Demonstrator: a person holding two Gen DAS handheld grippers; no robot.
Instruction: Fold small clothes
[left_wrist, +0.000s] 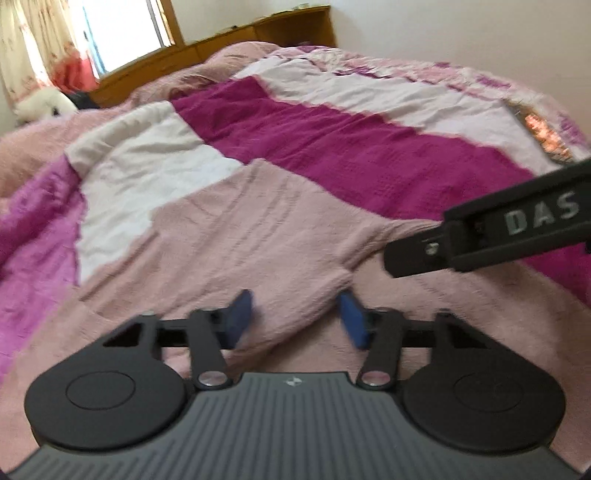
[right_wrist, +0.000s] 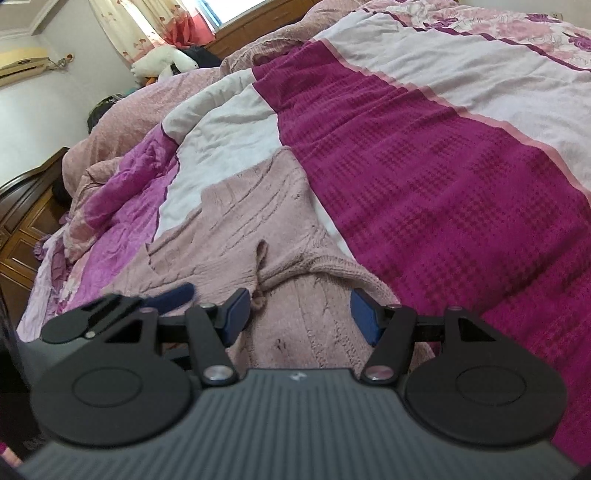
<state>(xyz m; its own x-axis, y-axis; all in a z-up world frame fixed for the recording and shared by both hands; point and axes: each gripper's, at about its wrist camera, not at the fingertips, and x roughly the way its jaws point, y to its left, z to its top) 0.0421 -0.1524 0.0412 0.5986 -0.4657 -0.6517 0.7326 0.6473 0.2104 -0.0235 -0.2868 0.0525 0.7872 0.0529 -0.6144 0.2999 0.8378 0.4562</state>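
Note:
A pale pink knit garment (left_wrist: 258, 229) lies spread on the bed, one part folded over itself. In the left wrist view my left gripper (left_wrist: 297, 317) stands half open low over its near edge, with a corner of the knit between the blue pads and no squeeze showing. My right gripper (right_wrist: 301, 314) is also half open, its pads either side of a strip of the same garment (right_wrist: 258, 206), and a small pucker sits by its left pad. A black finger of the right gripper (left_wrist: 406, 258) shows over the garment's right side. The left gripper's blue fingertip (right_wrist: 177, 293) lies beside the right gripper.
The bedspread (right_wrist: 443, 184) is magenta, white and pink, and is rumpled toward the left side. A wooden headboard (left_wrist: 221, 48), a curtained window and a white plush toy (right_wrist: 162, 61) are at the far end. A wooden cabinet (right_wrist: 22, 229) stands left of the bed.

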